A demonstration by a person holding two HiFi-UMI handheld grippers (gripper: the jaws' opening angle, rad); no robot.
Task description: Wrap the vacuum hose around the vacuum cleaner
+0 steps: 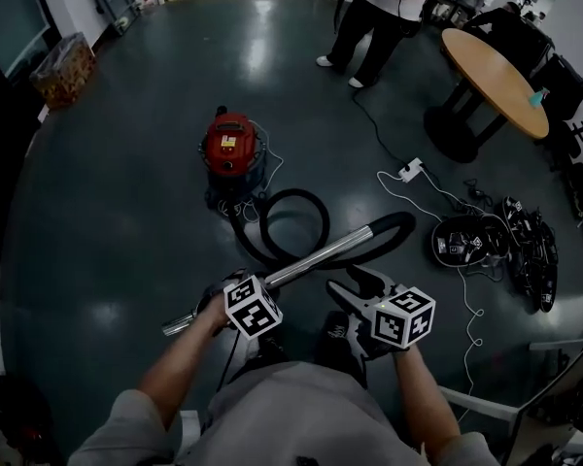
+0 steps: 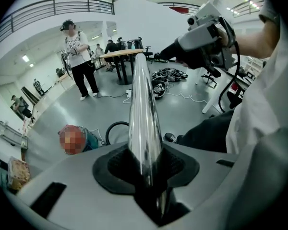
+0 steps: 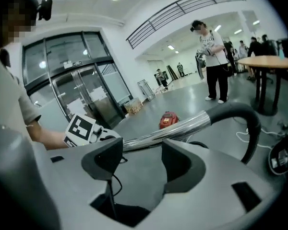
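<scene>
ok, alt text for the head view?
Left gripper clamps a chrome wand above a dark floor; right gripper hangs beside it, jaws open and empty. The wand's black hose loops back to a red vacuum.

Red vacuum cleaner point(image 1: 231, 146), black hose point(image 1: 293, 192), silver wand point(image 1: 319, 256) (mirror-bright), marker cubes point(image 1: 253, 309) patterned in black-and-white squares.

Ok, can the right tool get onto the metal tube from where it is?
Probably yes. The right tool is open and empty, the metal tube runs just past its tips, and nothing lies between; the left tool grips the tube nearer its free end.
</scene>
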